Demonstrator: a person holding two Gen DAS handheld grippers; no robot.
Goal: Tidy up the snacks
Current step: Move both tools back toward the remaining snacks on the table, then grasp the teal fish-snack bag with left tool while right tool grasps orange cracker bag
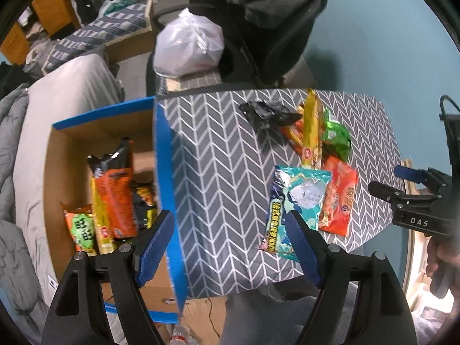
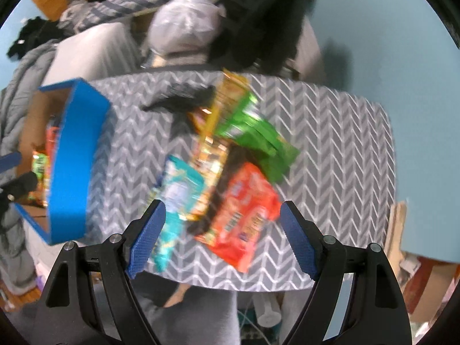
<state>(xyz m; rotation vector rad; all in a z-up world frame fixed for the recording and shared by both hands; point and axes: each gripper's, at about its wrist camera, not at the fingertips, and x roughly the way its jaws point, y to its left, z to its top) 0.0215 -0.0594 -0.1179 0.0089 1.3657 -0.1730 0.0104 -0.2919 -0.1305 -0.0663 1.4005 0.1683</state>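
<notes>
A: Both tools hang empty with jaws spread wide: the left gripper (image 1: 230,247) by the blue-rimmed box (image 1: 162,155), the right gripper (image 2: 221,238) over the orange packet (image 2: 244,212) on the table (image 1: 218,149).

B: Best that the right one drops straight, pinching the orange packet alone, clear of the teal packet (image 2: 175,198) just left.

A: Count?

B: Six packets on the table; at least four in the box.
</notes>
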